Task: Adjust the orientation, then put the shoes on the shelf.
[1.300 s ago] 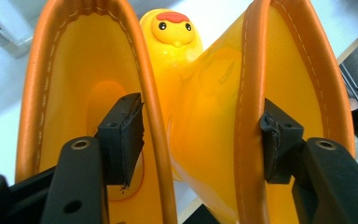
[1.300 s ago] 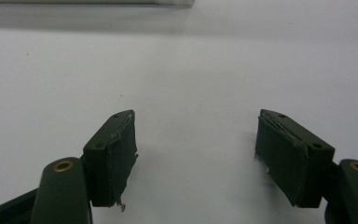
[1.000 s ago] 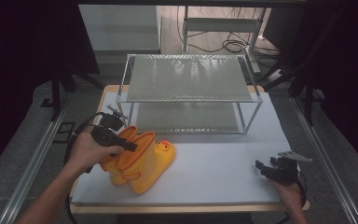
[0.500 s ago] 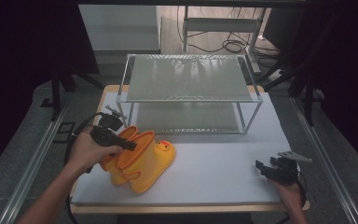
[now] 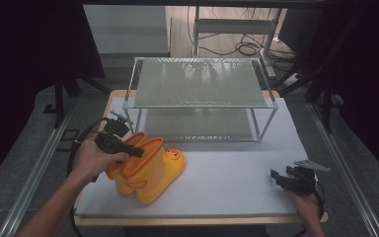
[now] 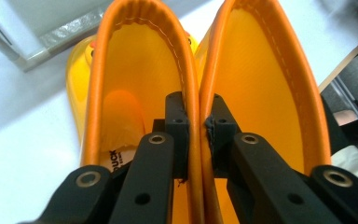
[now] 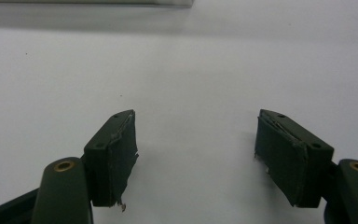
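Jaws of the left gripper (image 6: 198,135) pinch the two touching orange rims of the yellow rubber boots (image 6: 196,74), one jaw inside each boot. Seen from the high view, those boots (image 5: 150,168) lie side by side on the front left of the white table (image 5: 237,173), just before the wire shelf rack (image 5: 200,94). Over at the table's front right corner, the right gripper (image 7: 196,154) rests with jaws spread wide over bare tabletop, well apart from the boots.

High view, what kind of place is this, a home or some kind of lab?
Probably a lab or recording workspace: a white table with a bare metal rack, loose cables on the floor, and dark curtains around.
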### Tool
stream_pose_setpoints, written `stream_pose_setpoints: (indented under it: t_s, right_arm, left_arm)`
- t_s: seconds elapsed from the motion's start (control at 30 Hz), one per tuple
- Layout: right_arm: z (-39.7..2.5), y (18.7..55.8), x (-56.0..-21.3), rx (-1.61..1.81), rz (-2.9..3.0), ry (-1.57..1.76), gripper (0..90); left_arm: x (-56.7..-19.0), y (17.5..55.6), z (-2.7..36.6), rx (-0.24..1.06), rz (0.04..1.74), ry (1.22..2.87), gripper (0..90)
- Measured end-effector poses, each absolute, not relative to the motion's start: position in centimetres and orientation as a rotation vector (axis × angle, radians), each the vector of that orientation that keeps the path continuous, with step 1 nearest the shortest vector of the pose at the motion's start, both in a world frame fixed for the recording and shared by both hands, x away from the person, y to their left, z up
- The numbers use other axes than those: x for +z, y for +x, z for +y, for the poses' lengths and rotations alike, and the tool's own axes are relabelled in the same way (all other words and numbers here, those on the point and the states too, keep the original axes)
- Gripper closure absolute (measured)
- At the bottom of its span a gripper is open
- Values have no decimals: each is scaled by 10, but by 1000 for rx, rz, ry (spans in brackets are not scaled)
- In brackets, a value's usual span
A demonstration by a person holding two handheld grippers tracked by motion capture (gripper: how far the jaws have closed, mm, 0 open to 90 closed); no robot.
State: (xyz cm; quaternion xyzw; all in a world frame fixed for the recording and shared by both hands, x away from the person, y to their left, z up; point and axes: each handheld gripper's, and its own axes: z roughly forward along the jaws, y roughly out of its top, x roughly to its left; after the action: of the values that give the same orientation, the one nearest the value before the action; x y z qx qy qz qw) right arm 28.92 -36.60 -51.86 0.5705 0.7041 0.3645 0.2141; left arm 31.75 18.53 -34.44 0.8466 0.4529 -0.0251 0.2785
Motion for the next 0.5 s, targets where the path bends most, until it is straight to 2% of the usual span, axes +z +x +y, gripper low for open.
stream_pose_setpoints:
  t_s: [0.33,0.5]
  right_arm:
    - [-367,289,-518,1014,1952,1586,293]
    - [-367,289,-518,1016,1947,1578,292]
  left_arm:
    - [-304,316,175,-120,1102,2246,826]
    - [-286,315,166,-101,1050,2242,825]
